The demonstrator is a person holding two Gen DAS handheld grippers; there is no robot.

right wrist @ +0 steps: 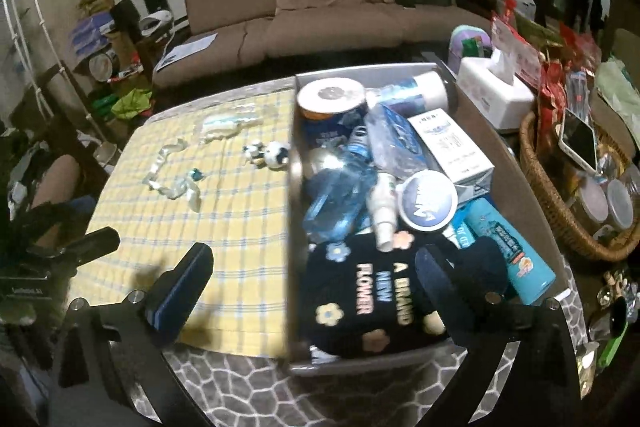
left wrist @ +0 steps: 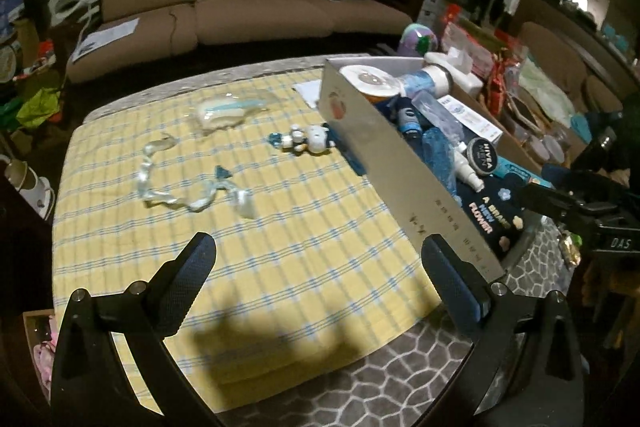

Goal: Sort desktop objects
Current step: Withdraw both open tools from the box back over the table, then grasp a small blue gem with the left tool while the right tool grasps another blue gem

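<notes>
In the left wrist view, the left tool (left wrist: 318, 251) stood released at the lower centre of the frame, jaws spread wide with nothing between them, above the yellow checked cloth (left wrist: 248, 227) on the counter (left wrist: 400, 379). At centre left of the frame, a curled white ribbon (left wrist: 176, 183) lay on the cloth. Above it, toward the upper centre, lay a clear plastic wrapper (left wrist: 228, 109). Right of the wrapper, a small white and black figurine (left wrist: 308, 141) lay just beside the grey storage box (left wrist: 384, 155). The box held the sorted items: a round lidded tub (left wrist: 368, 79), a Nivea tin (left wrist: 483, 157) and a dark pouch (left wrist: 490, 215) printed "A BRAND NEW FLOWER". The right tool (left wrist: 560, 203) showed at the right edge of the frame, over the near end of the box.

In the right wrist view, the right tool (right wrist: 312, 259) was likewise released, jaws wide and empty, hanging over the box wall (right wrist: 294, 227) and the pouch (right wrist: 360, 299). A white carton (right wrist: 448, 143) and a blue tube (right wrist: 508, 247) lay in the right part of the box. A wicker basket (right wrist: 552, 211) stood at the right of the frame.
</notes>
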